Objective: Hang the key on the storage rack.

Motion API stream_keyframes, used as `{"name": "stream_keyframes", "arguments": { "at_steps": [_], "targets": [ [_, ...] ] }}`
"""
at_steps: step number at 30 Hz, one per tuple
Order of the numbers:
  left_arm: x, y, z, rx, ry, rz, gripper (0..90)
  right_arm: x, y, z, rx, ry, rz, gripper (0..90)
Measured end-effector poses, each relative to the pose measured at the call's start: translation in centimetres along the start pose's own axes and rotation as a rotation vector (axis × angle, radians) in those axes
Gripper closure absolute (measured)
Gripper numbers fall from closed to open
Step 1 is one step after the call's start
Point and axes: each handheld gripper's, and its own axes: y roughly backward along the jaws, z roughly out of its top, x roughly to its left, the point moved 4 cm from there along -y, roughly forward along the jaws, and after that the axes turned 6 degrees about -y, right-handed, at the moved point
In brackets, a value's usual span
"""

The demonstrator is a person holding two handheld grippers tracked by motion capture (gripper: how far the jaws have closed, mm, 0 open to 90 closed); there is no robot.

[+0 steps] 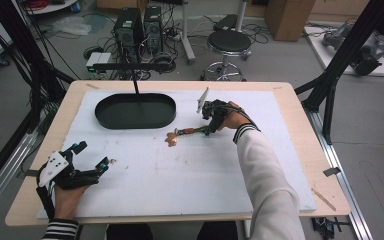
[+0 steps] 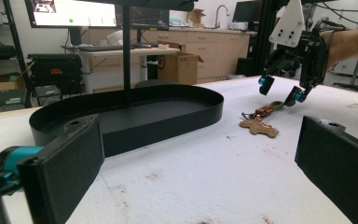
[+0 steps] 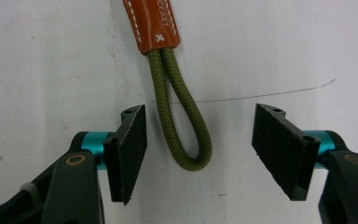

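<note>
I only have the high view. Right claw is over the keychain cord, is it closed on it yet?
Observer: No. In the right gripper view the right claw is open, with the green cord loop lying between the jaws and touching neither.
Operator: What's past the loop?
Observer: A brown leather tab with white stitching clamps the two cord strands together.
Operator: And the far end?
Observer: The left gripper view shows a gingerbread-man charm flat on the white mat, beside the black tray.
</note>
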Motion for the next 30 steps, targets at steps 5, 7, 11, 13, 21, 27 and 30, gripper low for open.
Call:
{"name": "stream_keyframes", "arguments": {
  "at_steps": [5,7,11,13,21,27,30],
  "targets": [
    [0.0,-0.01,0.0,-0.001,0.002,0.0,1.7,0.02,-0.07,-0.08,0.016,0.018,0.015,43.2],
    [-0.02,-0.01,0.01,-0.002,0.001,0.0,1.7,0.06,-0.05,-0.09,0.019,0.016,0.018,44.1],
    [-0.02,-0.01,0.01,-0.005,0.005,0.0,1.7,0.02,-0.06,-0.2,0.028,0.023,0.036,49.9],
    [-0.03,0.0,0.01,-0.005,0.003,0.0,1.7,0.03,-0.06,-0.23,0.033,0.02,0.038,51.5],
    [-0.03,0.0,0.02,-0.006,0.002,-0.002,1.7,-0.02,-0.13,-0.47,0.043,0.013,0.062,58.3],
    [-0.03,0.0,0.02,-0.007,0.003,-0.001,1.7,-0.01,-0.14,-0.52,0.044,0.021,0.076,64.8],
    [-0.02,0.0,0.02,-0.007,0.004,-0.001,1.7,0.13,-0.1,-0.51,0.054,0.026,0.091,70.6]
  ]
}}
